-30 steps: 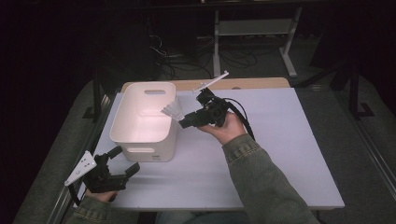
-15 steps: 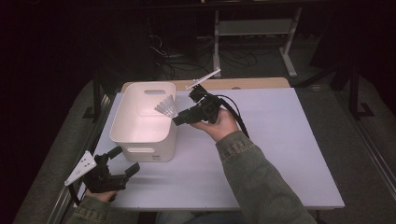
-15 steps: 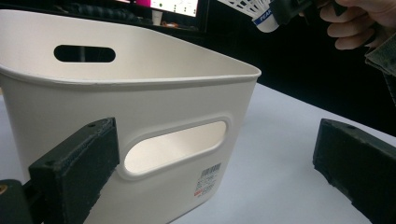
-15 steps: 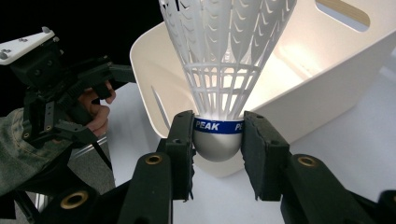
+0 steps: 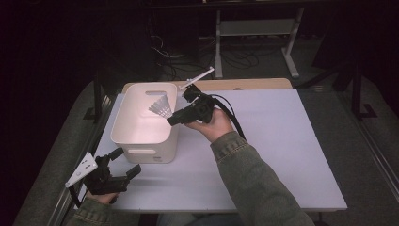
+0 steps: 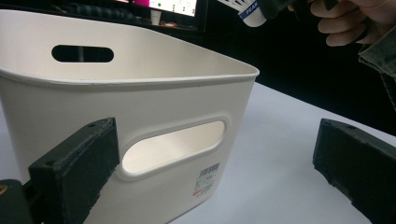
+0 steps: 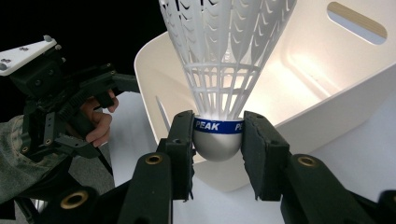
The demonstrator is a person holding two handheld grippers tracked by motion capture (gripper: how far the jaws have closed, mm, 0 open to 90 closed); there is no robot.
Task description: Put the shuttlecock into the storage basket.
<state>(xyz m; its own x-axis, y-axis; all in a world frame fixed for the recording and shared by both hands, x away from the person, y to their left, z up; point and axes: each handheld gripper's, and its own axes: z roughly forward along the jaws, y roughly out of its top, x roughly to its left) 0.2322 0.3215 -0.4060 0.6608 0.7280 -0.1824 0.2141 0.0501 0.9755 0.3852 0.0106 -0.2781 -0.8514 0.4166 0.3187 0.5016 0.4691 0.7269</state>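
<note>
Shuttlecock (image 7: pixel 219 135) clamped at its cork between right gripper (image 7: pixel 218 149) jaws, above bin (image 7: pixel 327 112)

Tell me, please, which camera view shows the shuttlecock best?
The right gripper view: the shuttlecock fills it, cork clamped between the right tongs. The high view shows it small over the white bin; the left gripper view catches its cork at the top edge.

Table (image 5: pixel 282 155): flat white top, rectangular, with a strip of wooden edge showing along its far side. Resting directly on it, toward the left: one white plastic bin (image 5: pixel 143 141), open-topped, rounded corners, slotted handle cut-outs, barcode label on the near wall.
</note>
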